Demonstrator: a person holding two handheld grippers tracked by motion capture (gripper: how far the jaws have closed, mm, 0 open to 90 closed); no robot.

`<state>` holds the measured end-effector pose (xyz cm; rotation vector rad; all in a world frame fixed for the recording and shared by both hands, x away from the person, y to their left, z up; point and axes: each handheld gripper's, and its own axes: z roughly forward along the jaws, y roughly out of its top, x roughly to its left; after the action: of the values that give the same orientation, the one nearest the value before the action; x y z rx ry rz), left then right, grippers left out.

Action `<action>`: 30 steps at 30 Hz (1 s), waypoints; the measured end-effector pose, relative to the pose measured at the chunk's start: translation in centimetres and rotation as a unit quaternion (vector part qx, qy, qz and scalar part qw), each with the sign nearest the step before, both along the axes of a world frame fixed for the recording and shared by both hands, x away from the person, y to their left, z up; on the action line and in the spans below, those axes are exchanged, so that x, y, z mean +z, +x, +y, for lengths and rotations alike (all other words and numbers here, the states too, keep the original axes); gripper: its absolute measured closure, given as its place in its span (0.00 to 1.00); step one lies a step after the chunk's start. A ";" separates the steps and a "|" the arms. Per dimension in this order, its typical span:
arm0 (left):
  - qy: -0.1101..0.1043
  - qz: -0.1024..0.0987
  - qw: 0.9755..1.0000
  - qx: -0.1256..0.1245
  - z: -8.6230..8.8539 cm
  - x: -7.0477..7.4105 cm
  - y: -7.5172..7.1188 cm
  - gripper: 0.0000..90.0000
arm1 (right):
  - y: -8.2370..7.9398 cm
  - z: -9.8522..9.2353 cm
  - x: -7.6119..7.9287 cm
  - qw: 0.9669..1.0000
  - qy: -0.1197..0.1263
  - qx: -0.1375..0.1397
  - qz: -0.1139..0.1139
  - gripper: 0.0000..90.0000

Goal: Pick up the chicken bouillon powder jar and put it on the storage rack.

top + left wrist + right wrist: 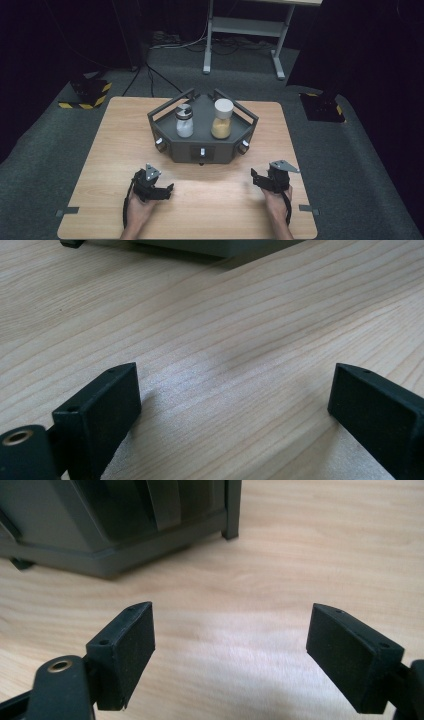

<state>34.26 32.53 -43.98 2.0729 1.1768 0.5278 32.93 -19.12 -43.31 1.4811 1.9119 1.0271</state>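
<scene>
While both grippers sit low on the table [100, 150] near its front edge, jaws wide and empty, the work looks unstarted; the rack [202, 147] holds the white shaker [184, 121] and yellow jar [222, 119] (upright, side by side); next, reach forward to one.

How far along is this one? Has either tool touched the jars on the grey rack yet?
Nothing looks done. The white jar and yellow jar stand upright in the grey rack. The left tool and right tool sit low on the table, jaws apart, holding nothing. All the handling is left.
</scene>
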 end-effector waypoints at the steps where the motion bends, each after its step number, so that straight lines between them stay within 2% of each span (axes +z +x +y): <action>1: 0.000 0.000 1.000 0.000 0.0 0.0 0.0 0.07 | 0.0 0.1 -0.1 1.000 -0.004 0.000 0.004 0.21; 9: 0.000 -0.001 1.000 0.000 0.0 0.0 0.0 0.07 | 0.6 0.4 -0.8 0.999 -0.022 -0.004 0.032 0.19; 14: 0.000 -0.001 1.000 0.000 0.0 0.0 0.0 0.07 | 0.8 0.6 -0.8 0.999 -0.030 -0.005 0.041 0.17; 16: 0.000 -0.001 1.000 0.000 0.0 0.0 0.0 0.07 | 0.8 0.7 -0.8 0.999 -0.034 -0.005 0.041 0.16; 17: 0.000 -0.001 1.000 0.000 0.0 0.0 0.0 0.07 | 0.9 1.0 -0.7 0.998 -0.045 -0.003 0.042 0.15; 30: 0.000 -0.001 1.000 0.000 0.0 0.0 0.0 0.07 | 1.0 0.9 -0.7 0.998 -0.041 -0.004 0.045 0.14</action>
<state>34.24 32.53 -44.00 2.0720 1.1761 0.5296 33.95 -18.23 -44.00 1.5091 1.9842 0.8811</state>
